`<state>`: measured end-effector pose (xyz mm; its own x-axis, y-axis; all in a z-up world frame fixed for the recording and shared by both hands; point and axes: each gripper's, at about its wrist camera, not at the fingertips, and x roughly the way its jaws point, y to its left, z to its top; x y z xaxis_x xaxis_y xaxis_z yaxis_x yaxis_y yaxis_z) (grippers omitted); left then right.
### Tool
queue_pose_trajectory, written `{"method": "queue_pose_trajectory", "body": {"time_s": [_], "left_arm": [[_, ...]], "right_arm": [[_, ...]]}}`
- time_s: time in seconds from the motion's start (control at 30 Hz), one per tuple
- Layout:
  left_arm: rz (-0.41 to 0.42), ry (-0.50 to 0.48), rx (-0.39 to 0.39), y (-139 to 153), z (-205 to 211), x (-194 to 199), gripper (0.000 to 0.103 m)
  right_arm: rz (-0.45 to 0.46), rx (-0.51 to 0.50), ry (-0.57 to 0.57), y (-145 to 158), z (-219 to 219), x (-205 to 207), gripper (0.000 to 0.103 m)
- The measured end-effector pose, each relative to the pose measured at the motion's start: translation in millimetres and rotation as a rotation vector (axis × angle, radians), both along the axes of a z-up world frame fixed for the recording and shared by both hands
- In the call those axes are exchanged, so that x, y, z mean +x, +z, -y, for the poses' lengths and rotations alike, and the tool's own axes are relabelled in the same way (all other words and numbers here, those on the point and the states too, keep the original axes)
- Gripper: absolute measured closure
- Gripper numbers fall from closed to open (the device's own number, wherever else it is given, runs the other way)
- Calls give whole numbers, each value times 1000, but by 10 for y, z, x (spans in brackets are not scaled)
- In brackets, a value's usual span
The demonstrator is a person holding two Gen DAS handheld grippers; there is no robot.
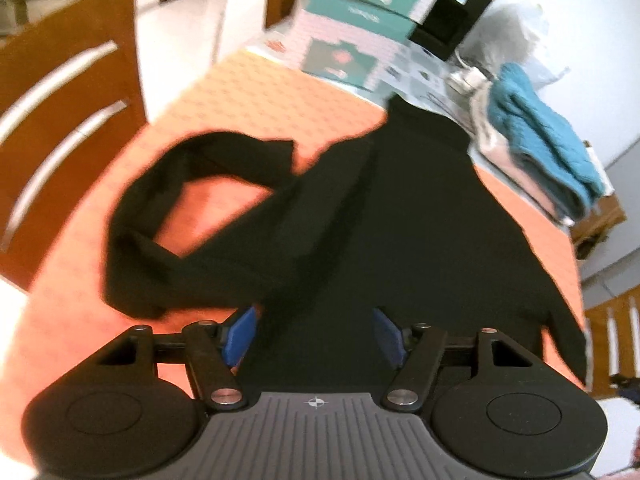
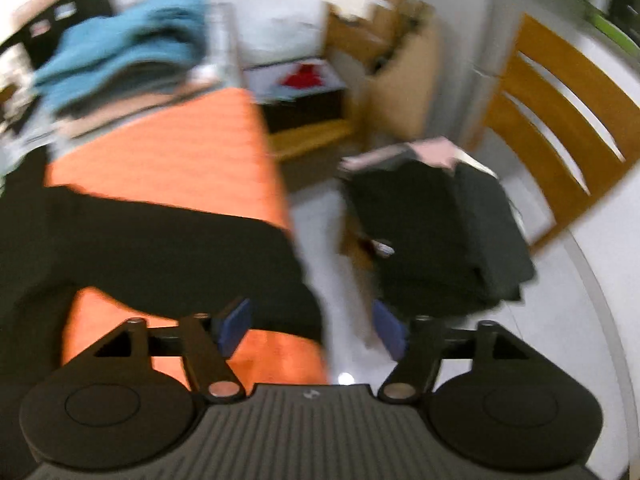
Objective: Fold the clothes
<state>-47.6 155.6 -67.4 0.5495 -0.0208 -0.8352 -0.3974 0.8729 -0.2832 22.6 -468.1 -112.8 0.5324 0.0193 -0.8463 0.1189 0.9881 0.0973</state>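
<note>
The orange table [image 1: 280, 92] carries the black garment [image 1: 400, 208] spread ahead of my left gripper [image 1: 316, 336]; one sleeve hangs past the edge before my right gripper [image 2: 314, 330]. Risk, in my judgement: that overhang could drag the cloth floorward. Both jaws stand wide apart, gripping nothing; the left straddles the hem.

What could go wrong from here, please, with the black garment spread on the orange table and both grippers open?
1. A sleeve of the black garment hangs over the edge of the orange table; it could drag the garment off.
2. The other sleeve lies curled in a loop, so a fold now might trap a twist.
3. The left gripper and right gripper hold nothing, and the blurred views suggest fast motion, so a grasp may miss.
</note>
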Motion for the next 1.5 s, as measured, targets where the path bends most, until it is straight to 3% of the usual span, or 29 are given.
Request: {"method": "queue_pose_trajectory", "body": {"time_s": [0.2,0.43,0.5,0.63,0.97,1.0,1.03,1.1,1.27,1.5], "left_arm": [[7,43,113,61,-331,40,34],[16,20,185,41,-586,269,26],[12,2,200,-3,-641,357,26],[-6,-38,222,-126,-738,527,25],[-18,-89,245,-459,-862,827,26],[-23,-74,261,-484,-873,838,36],[-27,-58,278,-510,-884,848,58],[-27,-19,297,-541,-924,851,90],[51,198,245,-347,-1254,608,93],[92,502,216,17,-1692,-35,93]], "right_arm": [[60,84,220,261,-593,115,23],[122,187,395,399,-1230,73,8],[116,211,407,364,-1391,42,1],[72,234,439,238,-1738,-17,1],[-49,127,577,128,-2589,-229,0],[-54,112,589,130,-2649,-238,0],[-60,99,599,131,-2703,-249,0],[-74,82,618,119,-2792,-267,0],[-106,56,630,78,-2890,-284,0],[-157,74,578,-25,-2834,-248,0]]}}
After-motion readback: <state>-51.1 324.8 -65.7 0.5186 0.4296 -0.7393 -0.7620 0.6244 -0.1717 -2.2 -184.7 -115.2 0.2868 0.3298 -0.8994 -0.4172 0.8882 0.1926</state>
